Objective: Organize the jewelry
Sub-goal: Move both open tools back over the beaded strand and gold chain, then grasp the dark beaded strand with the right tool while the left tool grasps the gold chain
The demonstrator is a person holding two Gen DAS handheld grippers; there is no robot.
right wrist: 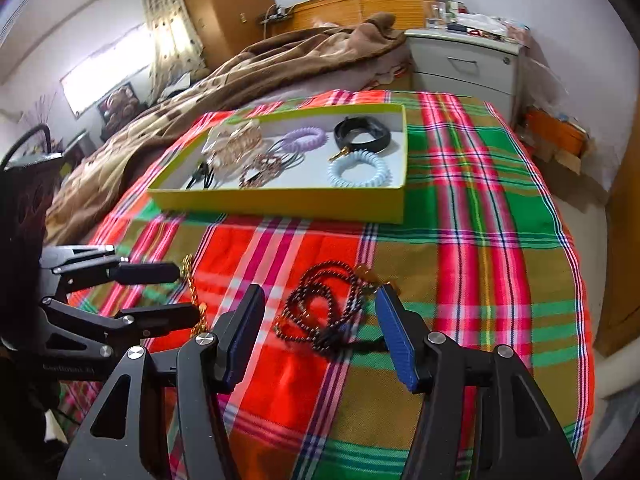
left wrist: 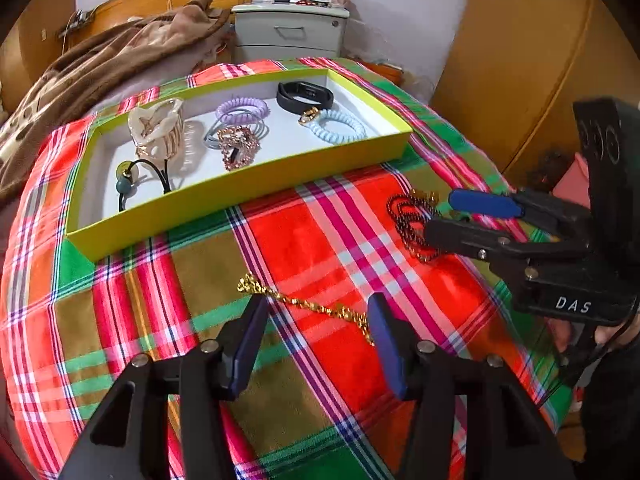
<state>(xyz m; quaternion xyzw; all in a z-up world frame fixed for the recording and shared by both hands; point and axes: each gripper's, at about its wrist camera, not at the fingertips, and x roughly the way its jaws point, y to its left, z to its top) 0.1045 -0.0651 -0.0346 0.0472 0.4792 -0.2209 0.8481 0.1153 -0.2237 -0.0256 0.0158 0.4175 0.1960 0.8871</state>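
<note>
A yellow-green tray (left wrist: 256, 184) (right wrist: 280, 204) on the plaid cloth holds a cream hair claw (left wrist: 158, 132), a purple coil tie (left wrist: 242, 108), a blue coil tie (left wrist: 340, 126) (right wrist: 358, 170), a black band (left wrist: 306, 96) (right wrist: 362, 134) and other pieces. A gold chain (left wrist: 308, 306) (right wrist: 194, 292) lies on the cloth between the fingers of my open left gripper (left wrist: 318, 312) (right wrist: 188, 292). A dark bead necklace (left wrist: 412, 220) (right wrist: 328, 308) lies bunched between the fingers of my open right gripper (right wrist: 320, 304) (left wrist: 438, 210).
The plaid cloth (left wrist: 340, 240) covers a rounded table. A brown blanket (left wrist: 100, 64) on a bed lies behind the tray. A grey bedside cabinet (left wrist: 292, 32) stands at the back. A wooden wardrobe (left wrist: 520, 72) is at the right.
</note>
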